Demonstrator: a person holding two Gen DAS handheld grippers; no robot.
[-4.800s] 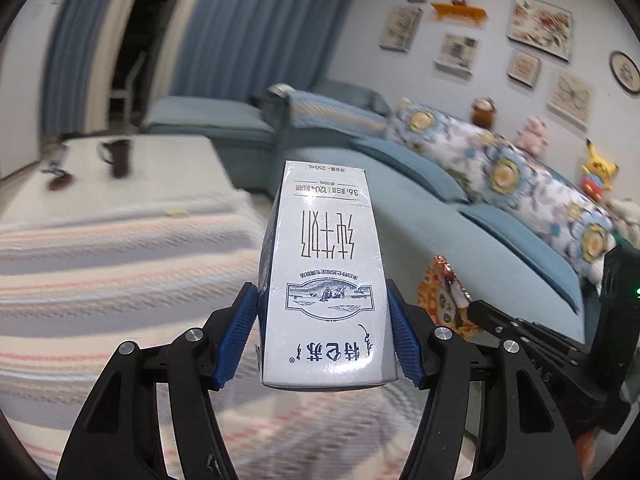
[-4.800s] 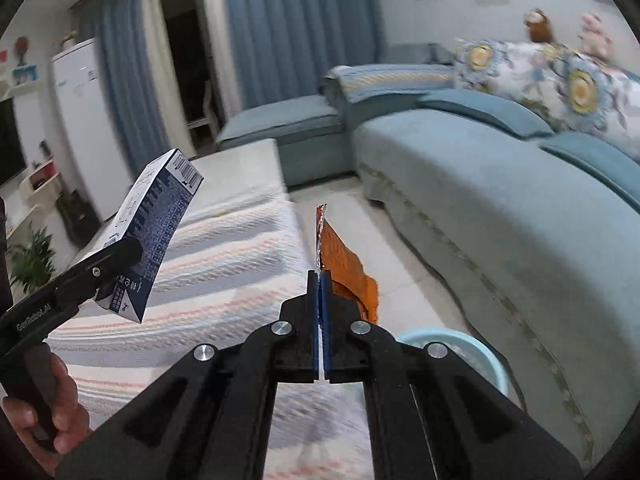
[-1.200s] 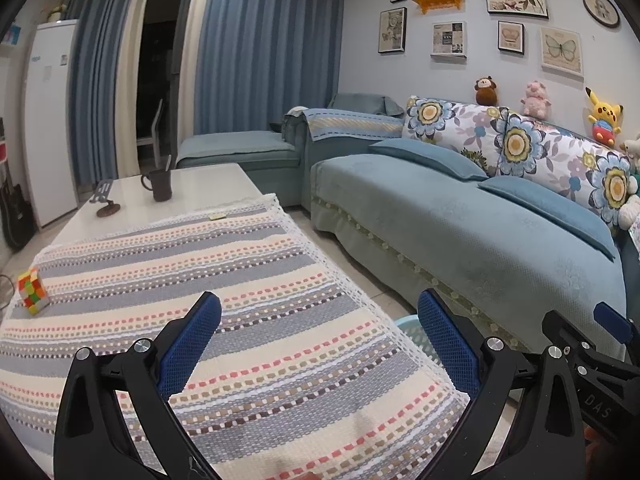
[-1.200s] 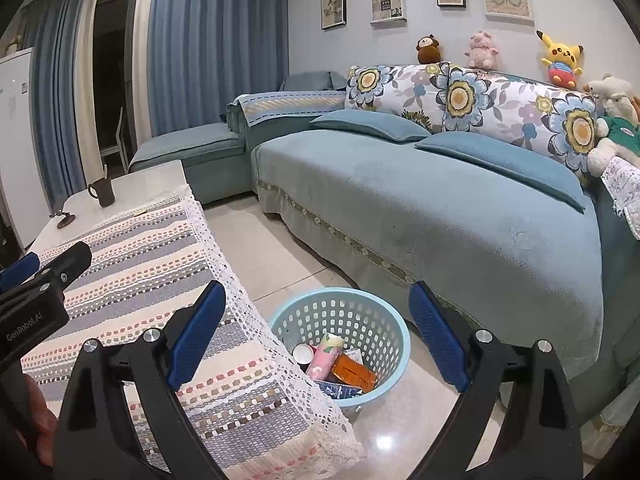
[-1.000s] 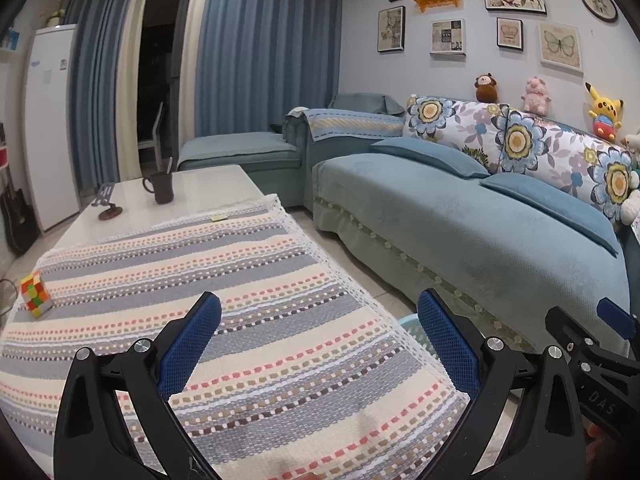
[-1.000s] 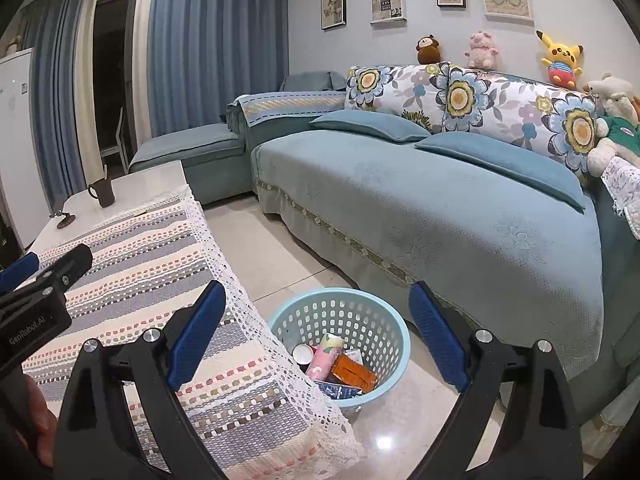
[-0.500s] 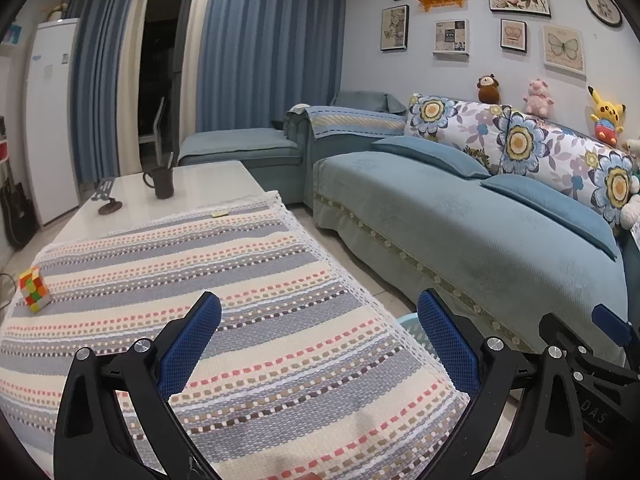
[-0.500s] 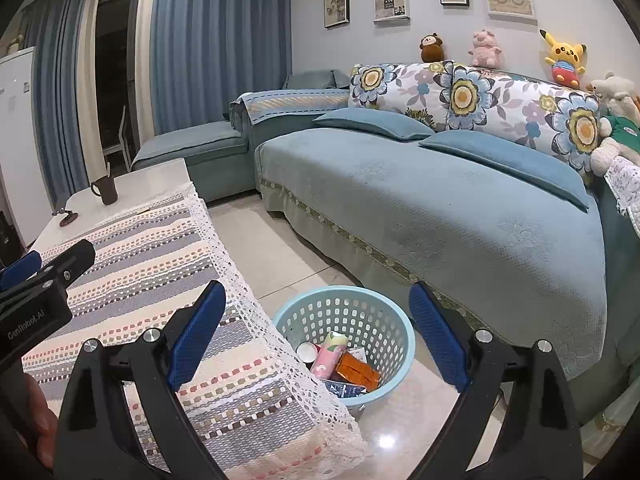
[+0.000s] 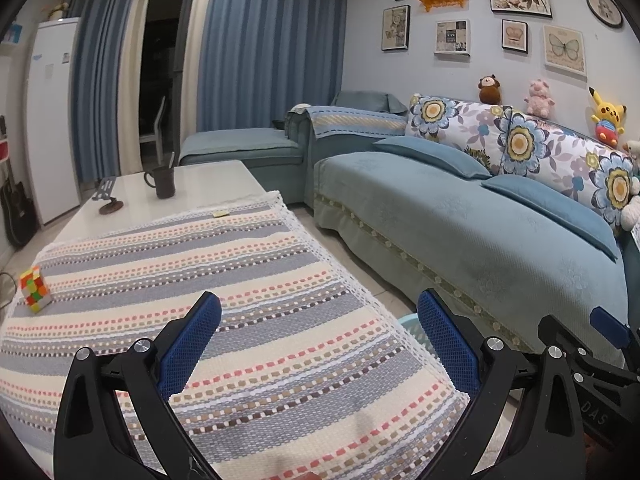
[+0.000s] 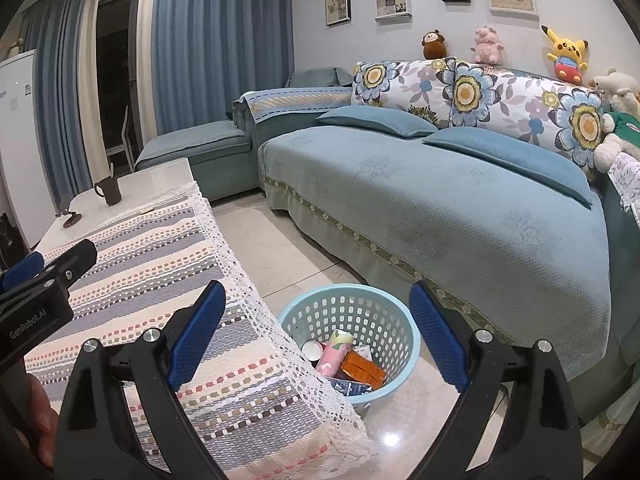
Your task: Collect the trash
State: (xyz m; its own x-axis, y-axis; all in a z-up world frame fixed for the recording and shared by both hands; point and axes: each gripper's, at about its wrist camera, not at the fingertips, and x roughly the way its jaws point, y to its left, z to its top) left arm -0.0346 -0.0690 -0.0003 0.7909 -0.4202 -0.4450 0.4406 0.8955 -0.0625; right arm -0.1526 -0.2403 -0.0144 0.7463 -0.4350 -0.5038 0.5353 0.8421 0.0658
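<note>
A light blue perforated basket stands on the floor between the table and the sofa. It holds trash: an orange wrapper, a pink cup, a dark blue carton. My right gripper is open and empty, above the basket. My left gripper is open and empty over the striped tablecloth at the table's right edge. The basket's rim barely shows past that edge.
A colour cube lies at the table's left. A dark mug and a small stand sit at the far end. The blue sofa runs along the right. Tiled floor lies between the sofa and the table.
4.8 s ago the left gripper held a milk carton and the right an orange wrapper; both are now open and empty. Over the last second the views have barely shifted.
</note>
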